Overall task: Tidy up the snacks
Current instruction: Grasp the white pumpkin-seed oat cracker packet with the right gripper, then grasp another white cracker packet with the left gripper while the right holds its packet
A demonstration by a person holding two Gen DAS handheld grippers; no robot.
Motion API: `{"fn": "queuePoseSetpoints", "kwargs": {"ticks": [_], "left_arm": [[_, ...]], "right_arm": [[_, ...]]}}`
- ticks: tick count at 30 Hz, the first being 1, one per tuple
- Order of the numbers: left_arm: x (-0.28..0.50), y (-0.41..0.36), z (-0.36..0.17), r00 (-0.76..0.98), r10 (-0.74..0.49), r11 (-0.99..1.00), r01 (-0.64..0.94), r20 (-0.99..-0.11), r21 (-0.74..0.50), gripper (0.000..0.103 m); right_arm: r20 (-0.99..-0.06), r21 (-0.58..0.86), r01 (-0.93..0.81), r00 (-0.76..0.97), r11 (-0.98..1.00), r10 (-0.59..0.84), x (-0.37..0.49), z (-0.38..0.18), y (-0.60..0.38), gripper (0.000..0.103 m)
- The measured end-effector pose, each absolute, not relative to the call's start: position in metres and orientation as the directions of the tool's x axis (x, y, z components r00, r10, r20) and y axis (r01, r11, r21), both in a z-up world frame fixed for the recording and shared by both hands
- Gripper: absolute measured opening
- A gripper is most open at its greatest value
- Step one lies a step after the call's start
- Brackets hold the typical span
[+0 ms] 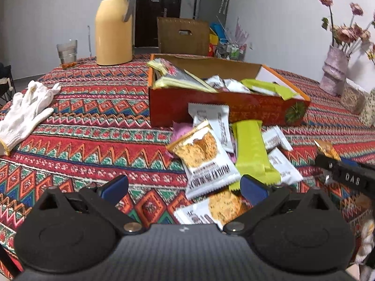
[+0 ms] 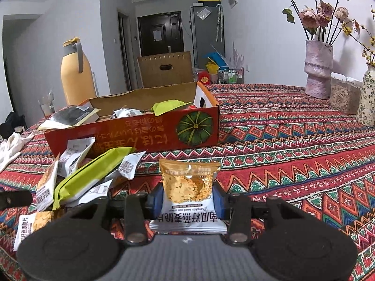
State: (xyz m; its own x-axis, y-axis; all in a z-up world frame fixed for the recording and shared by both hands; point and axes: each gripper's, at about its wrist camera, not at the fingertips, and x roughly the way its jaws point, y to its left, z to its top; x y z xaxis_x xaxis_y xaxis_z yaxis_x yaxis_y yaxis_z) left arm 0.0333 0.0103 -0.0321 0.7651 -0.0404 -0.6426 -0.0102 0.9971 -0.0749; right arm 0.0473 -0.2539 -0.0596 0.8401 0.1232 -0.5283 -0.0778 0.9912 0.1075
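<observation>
The right gripper [image 2: 187, 199] is clamped on 1 oat crisp packet [image 2: 188, 187], lifted off the tablecloth [image 2: 293, 145], its long axis along the fingers. The red box [image 2: 140, 135] lies ahead and to the left, toward the table's far edge. The left gripper [image 1: 185, 187] hovers open over the loose snack pile [image 1: 225, 149], holding nothing

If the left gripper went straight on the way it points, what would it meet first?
Probably the oat crisp packet atop the loose snack pile, just ahead of the open left gripper; the red box lies beyond. Depth is uncertain.
</observation>
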Motion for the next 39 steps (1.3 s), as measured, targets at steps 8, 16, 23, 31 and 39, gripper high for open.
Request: {"fn": "queuePoseSetpoints", "kwargs": {"ticks": [8, 16, 23, 31, 39], "left_arm": [[0.029, -0.002, -0.046, 0.741, -0.082, 0.997, 0.057, -0.667, -0.060, 0.103], [0.031, -0.017, -0.060, 0.727, -0.125, 0.991, 0.127, -0.675, -0.048, 0.103], [0.029, -0.025, -0.066, 0.737, -0.116, 0.991, 0.134, -0.666, -0.024, 0.103], [0.025, -0.030, -0.068, 0.752, -0.098, 0.992, 0.124, -0.652, -0.005, 0.099], [0.018, -0.030, -0.068, 0.770, -0.087, 0.994, 0.108, -0.633, -0.005, 0.087]], "right_arm": [[-0.519, 0.115, -0.076, 0.845, 0.990, 0.125, 0.040, -0.058, -0.255, 0.042], [-0.512, 0.117, -0.078, 0.850, 0.990, 0.127, 0.029, -0.057, -0.257, 0.042], [-0.509, 0.120, -0.080, 0.851, 0.990, 0.131, 0.020, -0.056, -0.258, 0.042], [-0.501, 0.121, -0.087, 0.855, 0.989, 0.136, 0.008, -0.055, -0.258, 0.042], [-0.499, 0.119, -0.089, 0.856, 0.989, 0.137, -0.001, -0.054, -0.258, 0.042]]}}
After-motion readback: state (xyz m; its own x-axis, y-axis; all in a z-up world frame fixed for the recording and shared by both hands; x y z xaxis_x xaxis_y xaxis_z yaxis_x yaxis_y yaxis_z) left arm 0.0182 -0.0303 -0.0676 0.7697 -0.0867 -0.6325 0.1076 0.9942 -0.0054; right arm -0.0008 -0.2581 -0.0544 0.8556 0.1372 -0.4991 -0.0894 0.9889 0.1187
